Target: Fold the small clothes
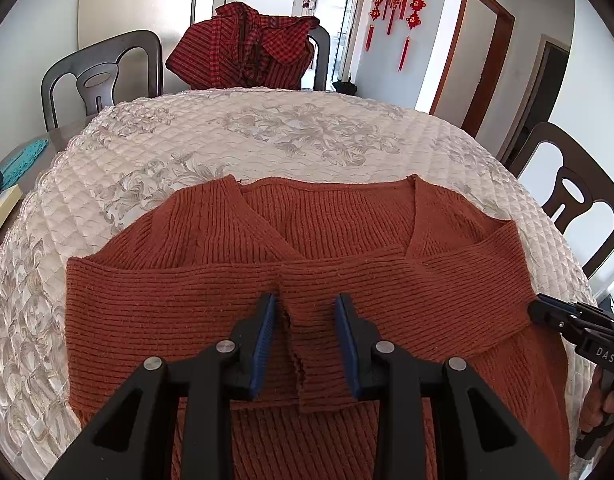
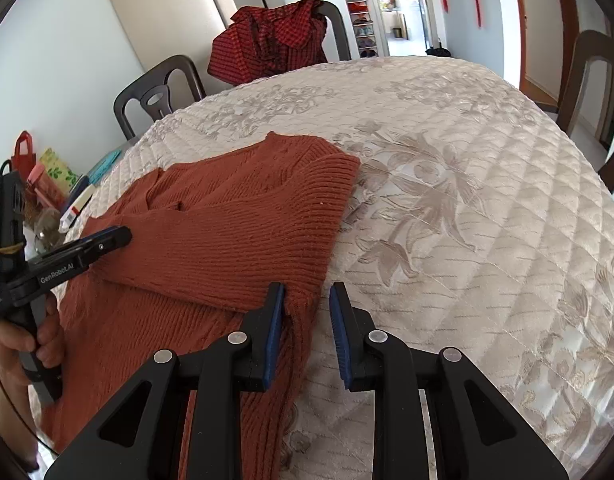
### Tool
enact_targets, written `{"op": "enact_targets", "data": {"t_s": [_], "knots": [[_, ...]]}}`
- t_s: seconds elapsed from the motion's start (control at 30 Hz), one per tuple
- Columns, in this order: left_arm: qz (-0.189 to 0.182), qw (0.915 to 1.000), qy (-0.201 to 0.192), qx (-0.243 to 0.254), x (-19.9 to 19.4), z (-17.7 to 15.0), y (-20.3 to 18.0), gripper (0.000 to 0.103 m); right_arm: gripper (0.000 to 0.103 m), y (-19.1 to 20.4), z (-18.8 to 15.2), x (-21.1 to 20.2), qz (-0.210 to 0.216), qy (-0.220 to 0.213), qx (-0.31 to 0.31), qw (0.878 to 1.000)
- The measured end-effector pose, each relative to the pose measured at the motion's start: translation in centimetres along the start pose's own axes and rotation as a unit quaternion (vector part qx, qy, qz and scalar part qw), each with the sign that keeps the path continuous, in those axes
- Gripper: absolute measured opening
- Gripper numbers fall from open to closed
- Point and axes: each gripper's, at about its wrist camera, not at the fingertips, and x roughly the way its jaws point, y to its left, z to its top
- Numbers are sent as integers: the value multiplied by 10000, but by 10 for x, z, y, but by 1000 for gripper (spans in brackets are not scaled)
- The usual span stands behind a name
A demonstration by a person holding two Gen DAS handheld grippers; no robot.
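A rust-orange ribbed V-neck sweater (image 1: 347, 220) lies flat on the quilted table cover, both sleeves folded across its chest. My left gripper (image 1: 305, 308) hovers over the middle, jaws apart around the end of the upper sleeve's cuff (image 1: 319, 360); the pads do not press on it. In the right wrist view my right gripper (image 2: 307, 296) stands open at the sweater's (image 2: 227, 216) right side edge, where the knit reaches just past the left pad. The left gripper (image 2: 123, 236), held by a hand, shows there over the sweater's left part. The right gripper (image 1: 535, 312) shows at the far right.
A red checked garment (image 1: 247, 48) hangs over a chair back beyond the table. Dark chairs (image 1: 99, 76) stand around the round table (image 2: 467, 200). Boxes, a red bag (image 2: 25, 156) and small items sit off the table's left edge.
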Motion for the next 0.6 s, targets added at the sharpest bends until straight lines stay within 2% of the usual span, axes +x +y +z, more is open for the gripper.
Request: {"op": "enact_targets", "data": {"t_s": [0.13, 0.37, 0.5, 0.6], "knots": [[33, 10000, -38, -8, -1, -1, 1, 30, 24, -3, -1, -6, 76, -21, 105, 9999], [116, 9995, -272, -71, -13, 10, 1, 28, 24, 9, 15, -21, 78, -457, -48, 9989], [120, 9992, -369, 69, -21, 14, -8, 28, 24, 16, 23, -9, 66, -392, -223, 9990], [62, 9993, -339, 166, -19, 13, -14, 28, 24, 14, 22, 7, 26, -174, -217, 9996]]}}
